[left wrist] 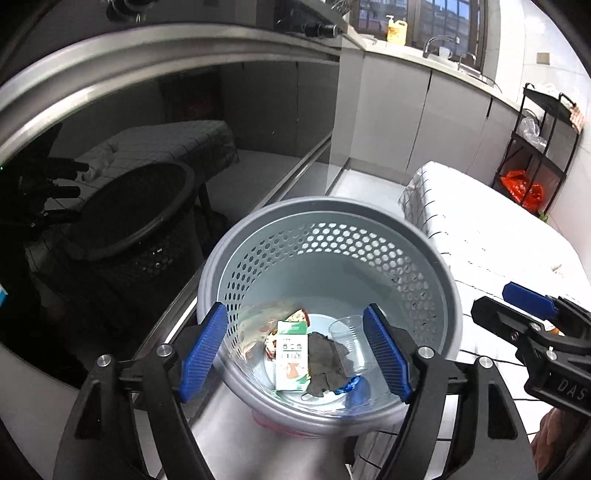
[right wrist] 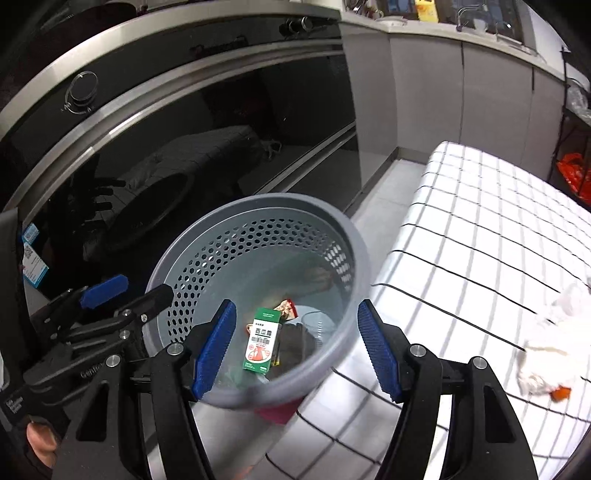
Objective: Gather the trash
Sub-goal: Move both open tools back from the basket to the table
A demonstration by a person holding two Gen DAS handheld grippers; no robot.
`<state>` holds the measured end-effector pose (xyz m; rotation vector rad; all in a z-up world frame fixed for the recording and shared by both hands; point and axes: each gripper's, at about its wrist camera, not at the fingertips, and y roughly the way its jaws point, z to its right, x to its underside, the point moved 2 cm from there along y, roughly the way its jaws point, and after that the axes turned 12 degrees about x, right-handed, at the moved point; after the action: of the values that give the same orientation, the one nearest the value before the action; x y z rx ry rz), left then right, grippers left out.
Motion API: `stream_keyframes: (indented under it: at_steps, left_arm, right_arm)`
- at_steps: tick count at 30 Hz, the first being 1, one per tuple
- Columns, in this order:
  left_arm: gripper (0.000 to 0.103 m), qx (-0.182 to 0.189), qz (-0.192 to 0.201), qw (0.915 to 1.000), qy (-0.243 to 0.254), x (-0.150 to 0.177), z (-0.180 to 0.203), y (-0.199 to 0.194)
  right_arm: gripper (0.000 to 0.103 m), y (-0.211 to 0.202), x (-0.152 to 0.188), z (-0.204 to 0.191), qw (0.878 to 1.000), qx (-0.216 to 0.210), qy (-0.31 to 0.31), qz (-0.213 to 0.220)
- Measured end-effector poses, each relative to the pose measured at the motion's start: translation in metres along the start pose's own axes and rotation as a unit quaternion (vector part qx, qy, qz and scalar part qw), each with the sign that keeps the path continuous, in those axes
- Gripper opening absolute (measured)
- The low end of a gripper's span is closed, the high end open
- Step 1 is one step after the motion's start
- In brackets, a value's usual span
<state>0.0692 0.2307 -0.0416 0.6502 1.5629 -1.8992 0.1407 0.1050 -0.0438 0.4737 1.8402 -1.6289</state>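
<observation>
Already much of the trash sits in the grey perforated bin: a green-and-white carton, a dark crumpled wad, a clear plastic cup, a red-printed wrapper and a blue scrap lie on its bottom. By my reading the collecting is well along but not finished, since a crumpled white tissue with an orange bit beside it lies on the checked cloth of the desk, well apart from the bin to its right.

Both tools hover above the bin's mouth. The left hand-held gripper stands wide with nothing between its blue pads; the carton and wad seen through the gap are down in the bin, not held. The right hand-held gripper is likewise open fairly wide and empty, pointing down over the bin's near rim.

Around them: a dark glass-fronted oven just behind the bin mirrors the scene, grey cabinets run along the wall under a window, with a yellow bottle and a tap on top, and a black rack with a red bag stands at the far right. Nothing blocks the way from the bin to the tissue; only the bin's tall rim and the other tool close alongside need minding.
</observation>
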Motion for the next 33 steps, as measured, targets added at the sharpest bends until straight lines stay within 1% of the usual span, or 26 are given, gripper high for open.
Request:
stream_keyframes:
  at_steps: [6,10,14,20,23,26,30,33]
  left_arm:
    - [0.09,0.01,0.022,0.9996,0.015,0.0,0.024,-0.024]
    - [0.091,0.025,0.032,0.999,0.019,0.001,0.042,-0.039]
    - [0.091,0.047,0.031,0.9981,0.027,-0.001,0.064,-0.047]
    - [0.094,0.077,0.042,0.9947,0.054,-0.004,0.115,-0.058]
    - [0.097,0.095,0.043,0.9926,0.063,-0.003,0.146,-0.056]
    - [0.097,0.107,0.044,0.991,0.067,-0.002,0.171,-0.05]
    - [0.097,0.125,0.043,0.9891,0.065,-0.002,0.208,-0.029]
    - [0.097,0.128,0.038,0.9888,0.067,-0.003,0.23,-0.011]
  right_arm:
    - [0.068,-0.034,0.016,0.026,0.999,0.021,0.022,0.02]
    - [0.07,-0.055,0.032,0.048,0.998,0.042,0.038,0.029]
    - [0.07,-0.076,0.05,0.076,0.996,0.062,0.057,0.034]
    - [0.073,-0.113,0.075,0.137,0.989,0.102,0.093,0.046]
    - [0.073,-0.126,0.087,0.172,0.984,0.133,0.107,0.048]
    - [0.074,-0.137,0.098,0.205,0.978,0.163,0.125,0.05]
    - [0.076,-0.144,0.105,0.251,0.969,0.195,0.146,0.046]
    - [0.076,-0.14,0.104,0.278,0.964,0.21,0.159,0.04]
